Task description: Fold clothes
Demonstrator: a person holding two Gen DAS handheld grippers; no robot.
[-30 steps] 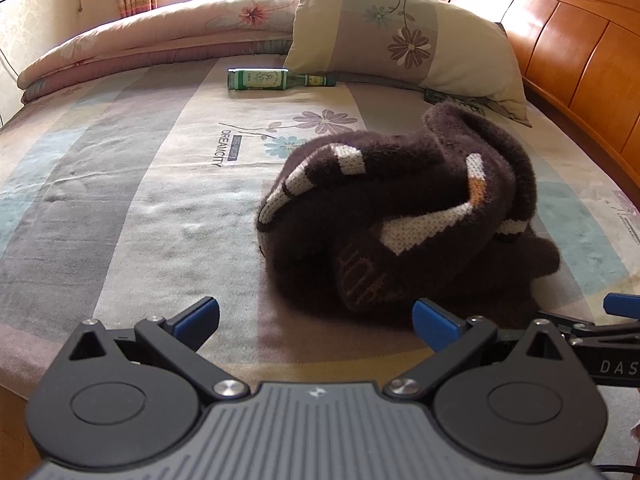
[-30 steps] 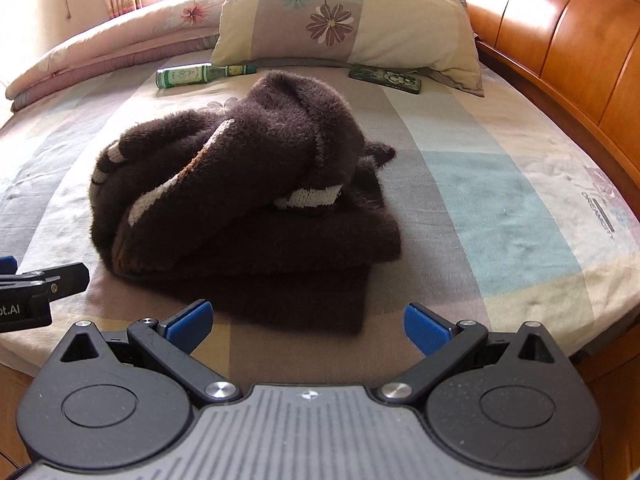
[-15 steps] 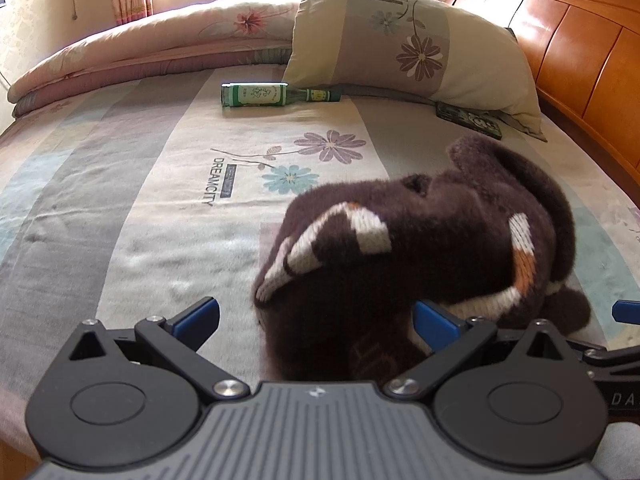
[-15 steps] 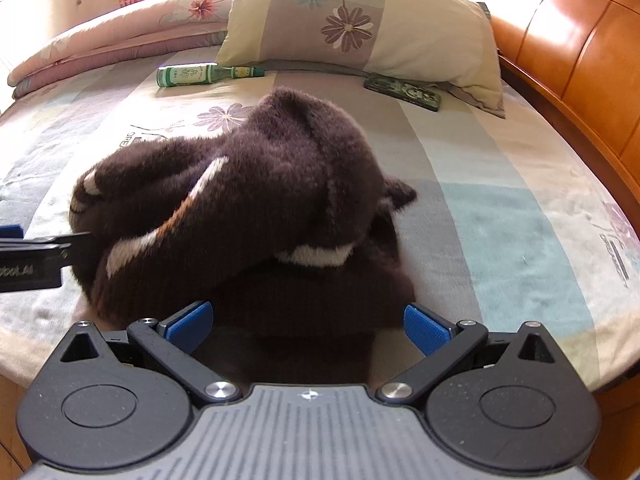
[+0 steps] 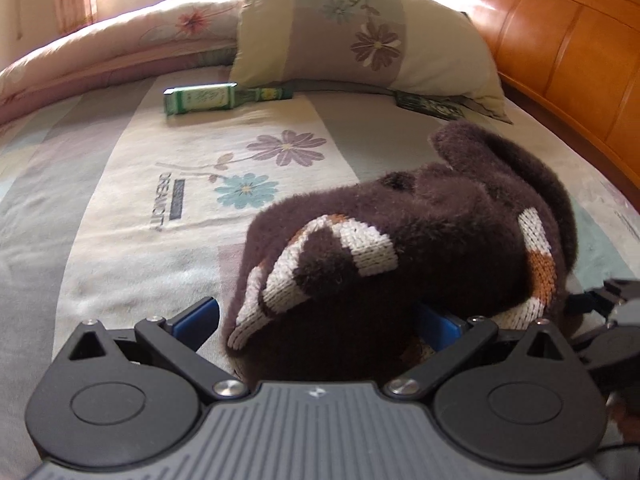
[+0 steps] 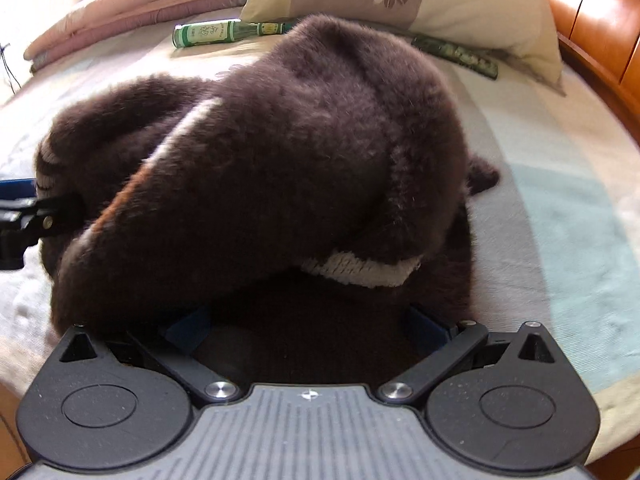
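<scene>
Fluffy dark-brown knit sweater (image 5: 420, 240) is bunched on the bed (image 5: 120, 240), directly ahead of both grippers. Left gripper (image 5: 316, 322) and right gripper (image 6: 306, 326) spread wide. Soft, bulky, floppy; grab the hem edge.

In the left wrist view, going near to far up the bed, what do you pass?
Left hand-held gripper → brown fuzzy sweater → flower print on the bedsheet → green bottle → floral pillow.
</scene>
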